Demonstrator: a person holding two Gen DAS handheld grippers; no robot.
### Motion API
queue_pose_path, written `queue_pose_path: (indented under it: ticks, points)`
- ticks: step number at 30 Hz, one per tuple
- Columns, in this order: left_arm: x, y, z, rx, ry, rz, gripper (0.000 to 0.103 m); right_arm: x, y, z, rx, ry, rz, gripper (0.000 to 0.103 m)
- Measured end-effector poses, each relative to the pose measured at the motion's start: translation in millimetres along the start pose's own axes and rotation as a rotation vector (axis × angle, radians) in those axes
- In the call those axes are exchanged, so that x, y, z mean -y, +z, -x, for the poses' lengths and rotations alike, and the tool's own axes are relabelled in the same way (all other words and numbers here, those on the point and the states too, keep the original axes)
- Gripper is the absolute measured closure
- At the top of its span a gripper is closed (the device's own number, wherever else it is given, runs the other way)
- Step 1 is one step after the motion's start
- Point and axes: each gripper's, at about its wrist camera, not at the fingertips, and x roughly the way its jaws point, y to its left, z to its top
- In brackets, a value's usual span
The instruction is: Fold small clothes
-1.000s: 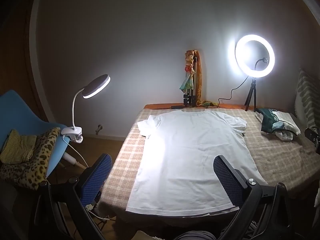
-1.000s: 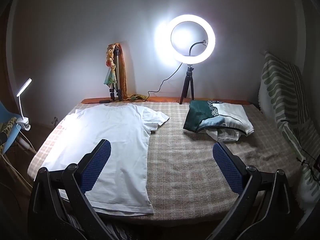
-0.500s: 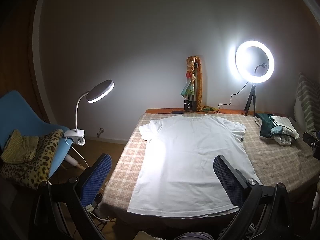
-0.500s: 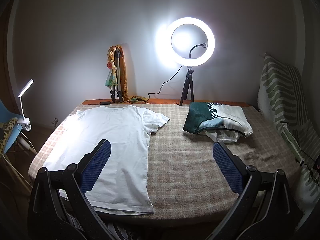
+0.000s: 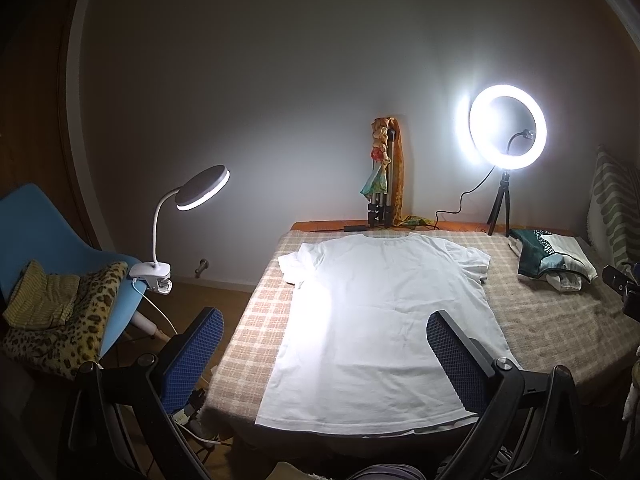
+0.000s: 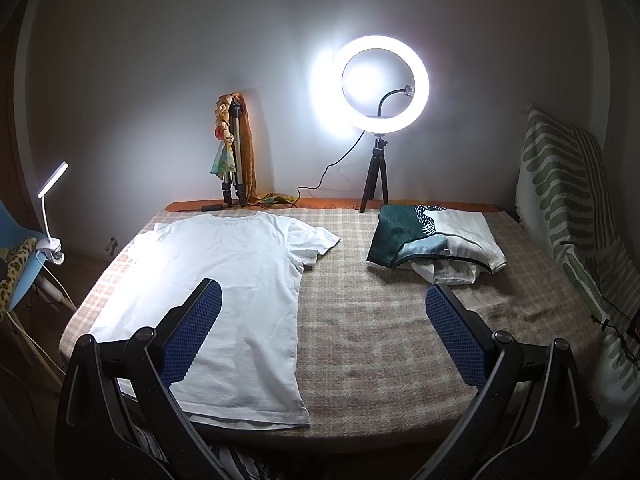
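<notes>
A white T-shirt (image 5: 384,312) lies flat on the checked table cover (image 5: 256,320), collar toward the wall; it also shows in the right wrist view (image 6: 232,280). My left gripper (image 5: 324,344) is open and empty, held above the shirt's near hem, off the cloth. My right gripper (image 6: 324,320) is open and empty, held over the near edge of the table, to the right of the shirt.
A pile of folded green and white clothes (image 6: 432,240) lies at the back right. A ring light (image 6: 380,84) on a tripod and a folded tripod (image 6: 236,160) stand by the wall. A clip lamp (image 5: 188,216) and a blue chair (image 5: 52,248) stand left of the table.
Both grippers have pulled back and risen a little from the table. The shirt has not moved.
</notes>
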Motion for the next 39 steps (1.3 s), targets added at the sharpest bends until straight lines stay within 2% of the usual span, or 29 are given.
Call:
queue_pose_path:
  ticks: [39]
  points:
    - [7.6,-3.1,1.7,0.006,0.003,-0.011,0.001,-6.1,-1.6,-7.2,-0.004,0.018,-0.002,0.0]
